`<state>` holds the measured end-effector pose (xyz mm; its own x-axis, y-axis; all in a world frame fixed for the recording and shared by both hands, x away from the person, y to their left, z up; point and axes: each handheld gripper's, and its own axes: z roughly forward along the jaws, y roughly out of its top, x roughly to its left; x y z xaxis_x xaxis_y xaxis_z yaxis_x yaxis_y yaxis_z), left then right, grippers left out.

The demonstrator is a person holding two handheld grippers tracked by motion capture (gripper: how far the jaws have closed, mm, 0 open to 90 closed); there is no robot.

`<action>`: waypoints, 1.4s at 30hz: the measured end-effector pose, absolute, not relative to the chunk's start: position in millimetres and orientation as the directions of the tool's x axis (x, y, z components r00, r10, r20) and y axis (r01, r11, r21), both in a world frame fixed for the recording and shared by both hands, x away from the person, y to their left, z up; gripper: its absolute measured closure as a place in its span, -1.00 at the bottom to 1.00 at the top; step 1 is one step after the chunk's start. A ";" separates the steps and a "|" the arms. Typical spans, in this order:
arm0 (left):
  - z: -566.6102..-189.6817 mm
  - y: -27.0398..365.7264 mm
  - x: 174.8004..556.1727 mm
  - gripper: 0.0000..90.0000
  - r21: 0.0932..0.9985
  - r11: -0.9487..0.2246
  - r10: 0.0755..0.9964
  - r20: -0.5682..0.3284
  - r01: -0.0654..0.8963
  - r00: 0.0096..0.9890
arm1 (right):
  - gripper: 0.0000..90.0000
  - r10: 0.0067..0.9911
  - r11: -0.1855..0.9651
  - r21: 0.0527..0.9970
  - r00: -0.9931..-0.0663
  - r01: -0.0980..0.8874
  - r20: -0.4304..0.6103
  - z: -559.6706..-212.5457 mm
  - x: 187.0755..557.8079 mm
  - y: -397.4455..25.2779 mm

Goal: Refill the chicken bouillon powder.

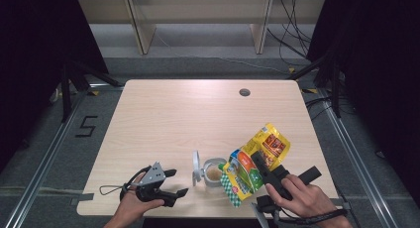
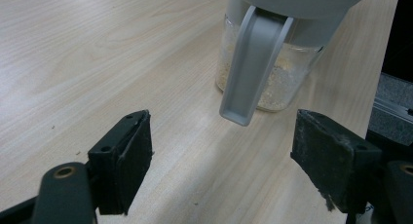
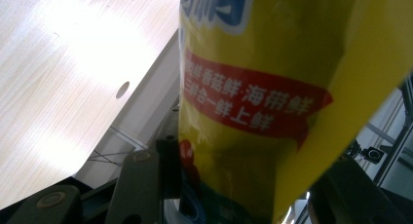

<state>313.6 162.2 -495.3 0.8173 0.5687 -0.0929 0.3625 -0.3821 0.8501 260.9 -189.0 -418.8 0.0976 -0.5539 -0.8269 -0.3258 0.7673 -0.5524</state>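
- The right tool (image 1: 262,169) grips the yellow bag (image 1: 255,163), tipped over the open jar (image 1: 214,172) on the counter (image 1: 163,119).
- The left tool (image 1: 171,182) waits beside it, jaws wide, holding nothing.
- Pouring seems underway; next, tip more, slowly.

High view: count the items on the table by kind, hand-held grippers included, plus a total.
Clear jars with a grey flip lid, open, some pale granules inside: 1, the jar
Yellow printed pouches: 1, the pouch, tilted over the jar
Hand-held grippers: 2, the left gripper and the right gripper
Total: 4
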 end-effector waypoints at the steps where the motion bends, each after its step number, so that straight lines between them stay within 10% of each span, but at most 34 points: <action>1: -495.4 162.2 313.6 -0.51 0.850 -0.381 0.570 -0.095 0.365 0.816 | 0.25 -0.553 0.768 -0.552 0.097 -0.325 -0.827 -418.7 260.9 -189.0; 42: -495.2 162.9 314.7 -0.51 0.851 -0.390 0.558 -0.085 0.352 0.825 | 0.29 -0.554 0.768 -0.555 0.103 -0.321 -0.826 -416.9 260.3 -191.4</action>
